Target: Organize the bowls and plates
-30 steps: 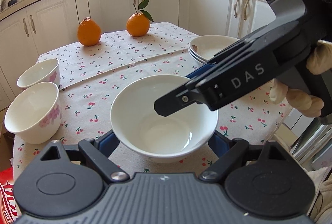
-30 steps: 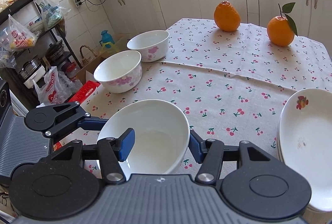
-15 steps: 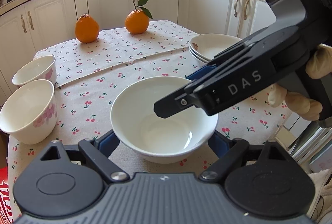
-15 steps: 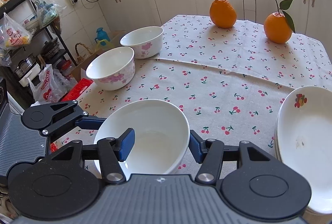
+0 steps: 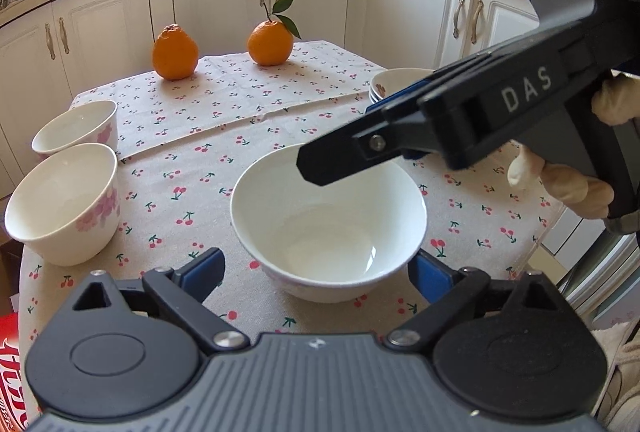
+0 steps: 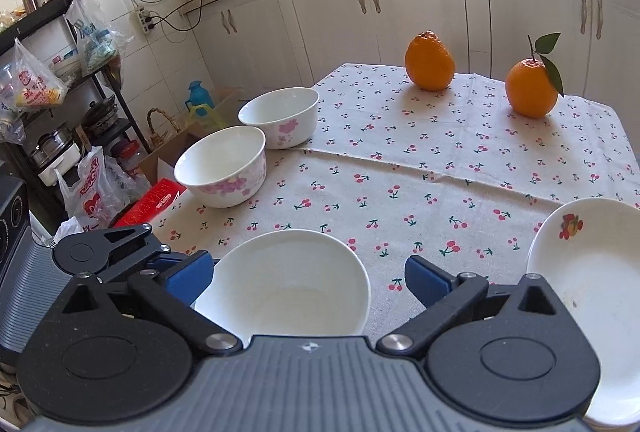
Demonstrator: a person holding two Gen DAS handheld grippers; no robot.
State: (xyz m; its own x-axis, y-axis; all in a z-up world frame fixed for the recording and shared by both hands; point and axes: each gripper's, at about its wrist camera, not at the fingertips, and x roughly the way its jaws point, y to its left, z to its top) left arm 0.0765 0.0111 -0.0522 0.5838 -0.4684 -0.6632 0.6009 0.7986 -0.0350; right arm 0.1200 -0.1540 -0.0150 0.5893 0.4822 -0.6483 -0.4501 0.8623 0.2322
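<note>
Both grippers had just sprung wide – the right gripper (image 6: 308, 278) off the bowl's (image 5: 328, 220) rim, the left gripper (image 5: 316, 270) clear of its sides – leaving the bowl standing free on the tablecloth (image 5: 240, 104), apparently set down, ready for stacking.

A plain white ceramic bowl (image 5: 328, 220) stands upright and empty on the cherry-print tablecloth. Two white pink-flowered bowls (image 6: 221, 166) stand side by side at one edge; stacked white plates (image 6: 592, 296) opposite.
</note>
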